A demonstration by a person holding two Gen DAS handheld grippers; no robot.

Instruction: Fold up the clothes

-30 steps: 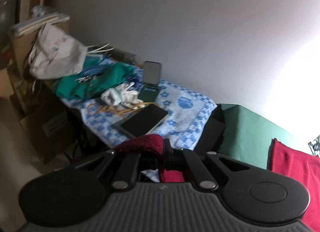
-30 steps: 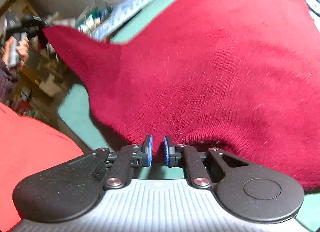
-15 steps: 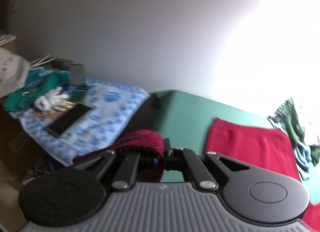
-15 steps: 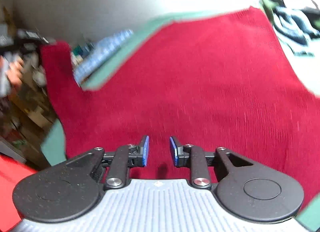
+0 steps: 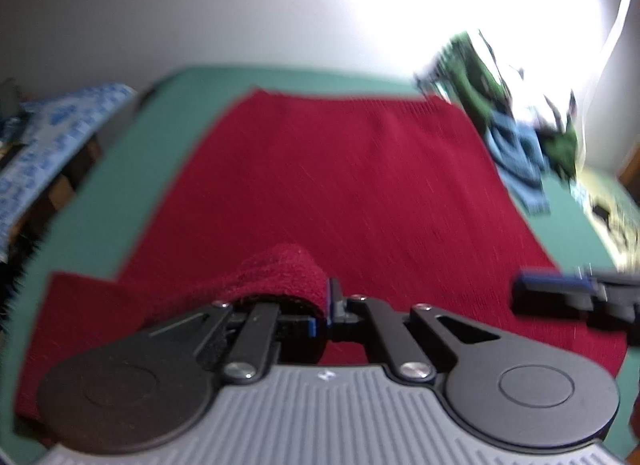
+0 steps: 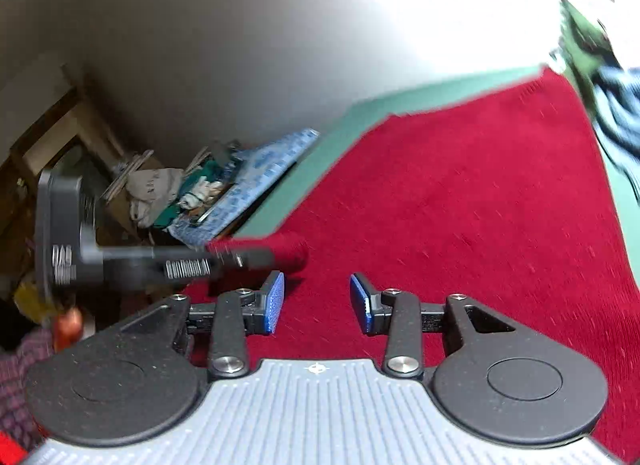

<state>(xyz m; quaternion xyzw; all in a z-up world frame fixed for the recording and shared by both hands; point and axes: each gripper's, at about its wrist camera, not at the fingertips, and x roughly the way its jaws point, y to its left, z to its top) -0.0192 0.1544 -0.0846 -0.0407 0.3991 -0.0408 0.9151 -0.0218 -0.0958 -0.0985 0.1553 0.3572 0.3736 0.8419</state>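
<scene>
Garment: your dark red knitted garment lies spread flat over the green table surface, covering most of it; its far edge runs close to the table's far side, by the pale wall.
Left gripper: your left gripper is clenched on a fold of that red knit; the cloth loops up over its left finger and drapes back down to the rest of the garment on the table.
Right gripper: your right gripper hovers low over the red cloth with its jaws opening; the blue pads stand apart and nothing is between them, only the knit lying below.
The two tools: in the right wrist view your left gripper comes in from the left, its tip wrapped in red cloth, just ahead of your right gripper's left finger. In the left wrist view your right gripper's blue-tipped fingers show at the right edge, blurred, over the garment's right part.
Other clothes: a heap of green and blue clothing sits beyond the garment's far right corner, blurred.
Side clutter: a blue-and-white patterned cloth covers a lower surface left of the table, with a jumble of small things on it, too smeared to name.
You: a plaid sleeve shows at the lower left of the right wrist view.
</scene>
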